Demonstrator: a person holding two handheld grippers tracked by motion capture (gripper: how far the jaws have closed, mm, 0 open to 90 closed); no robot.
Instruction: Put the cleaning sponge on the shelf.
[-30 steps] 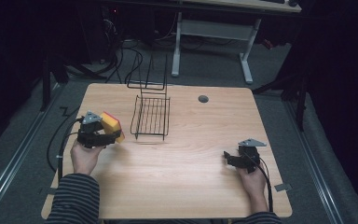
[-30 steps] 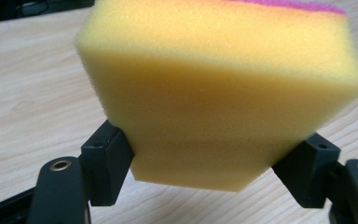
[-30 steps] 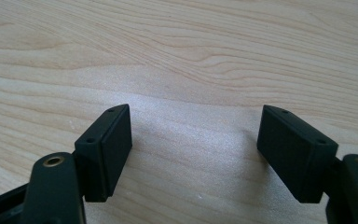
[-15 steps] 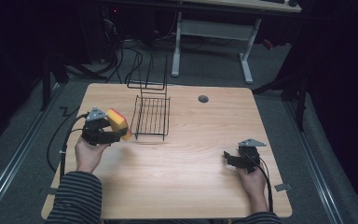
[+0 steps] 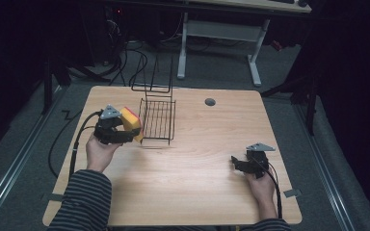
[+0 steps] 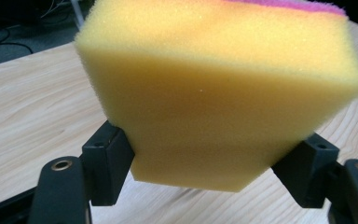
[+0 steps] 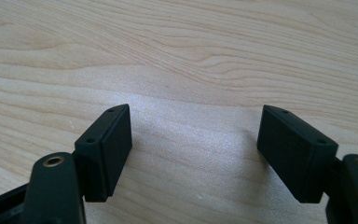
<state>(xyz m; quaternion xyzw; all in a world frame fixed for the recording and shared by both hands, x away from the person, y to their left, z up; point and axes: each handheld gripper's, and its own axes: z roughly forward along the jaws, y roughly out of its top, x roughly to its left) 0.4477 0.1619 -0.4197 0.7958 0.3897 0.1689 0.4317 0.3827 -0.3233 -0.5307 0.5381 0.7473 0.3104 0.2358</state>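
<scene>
Sponge: a thick yellow foam block with a pink scouring layer (image 6: 223, 93), pinched by its lower corner in the left tongs (image 5: 125, 132), raised off the light wooden worktop (image 5: 197, 183) just beside the black wire rack (image 5: 158, 122).
Left tongs: clamped on the sponge, the foam bulging wide past both jaws.
Right tongs (image 7: 196, 154): jaws spread wide with nothing between them, low over bare wood near the worktop's right edge.
Risk: the hold is on soft foam near one corner, so I judge the block could twist or slip out; its edge could also catch the rack's near wires and shove the light rack.
Change: over the last second the sponge has travelled right and up toward the rack; the right tongs have stayed put.
</scene>
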